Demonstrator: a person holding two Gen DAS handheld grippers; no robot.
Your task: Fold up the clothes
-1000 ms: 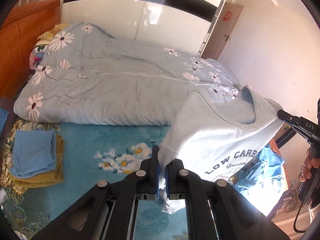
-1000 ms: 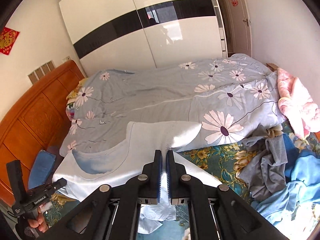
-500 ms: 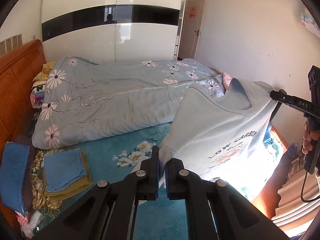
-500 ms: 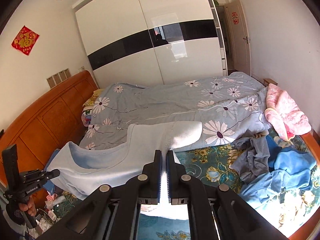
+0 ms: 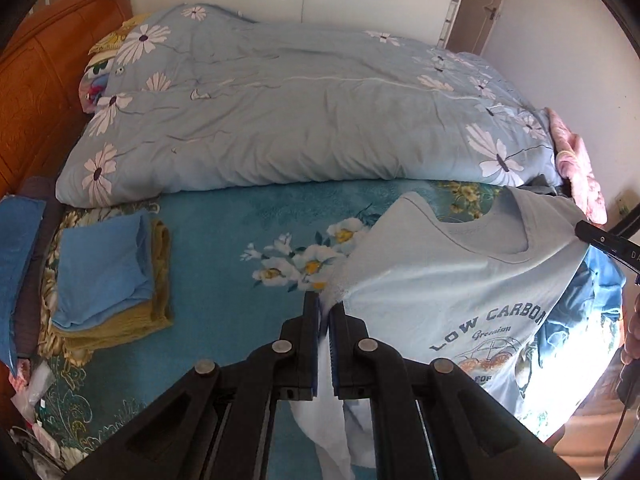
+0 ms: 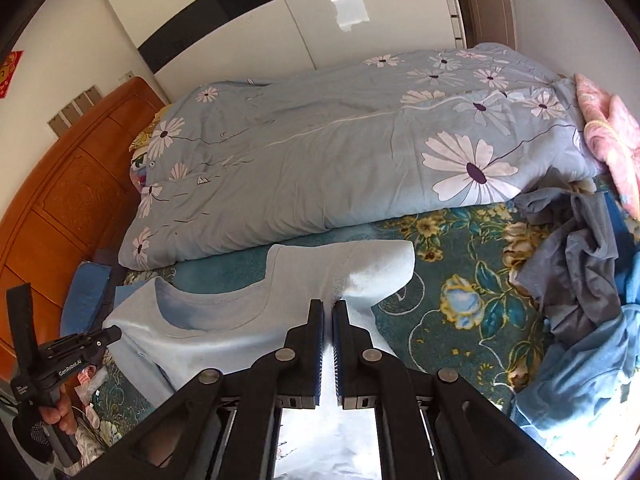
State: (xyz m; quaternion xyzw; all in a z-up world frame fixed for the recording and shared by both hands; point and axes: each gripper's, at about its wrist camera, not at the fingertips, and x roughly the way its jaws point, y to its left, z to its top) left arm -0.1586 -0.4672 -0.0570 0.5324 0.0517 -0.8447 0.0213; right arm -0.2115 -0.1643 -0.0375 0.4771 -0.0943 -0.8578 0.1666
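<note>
While shirt [image 5: 452,280] is held stretched above blanket [image 5: 240,248], left gripper [image 5: 324,312] and right gripper [image 6: 327,310] jaws are clamped on its shoulders. Two folded items stacked [image 5: 108,276]; shirt unfolded, pile [image 6: 580,280] left unsorted.

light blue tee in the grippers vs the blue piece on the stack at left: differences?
The light blue T-shirt is unfolded, stretched between the left gripper and right gripper; the folded blue garment lies on a mustard one. The T-shirt is paler and bears print; the folded blue garment looks plain, deeper blue. Both are over the teal bedspread.
</note>
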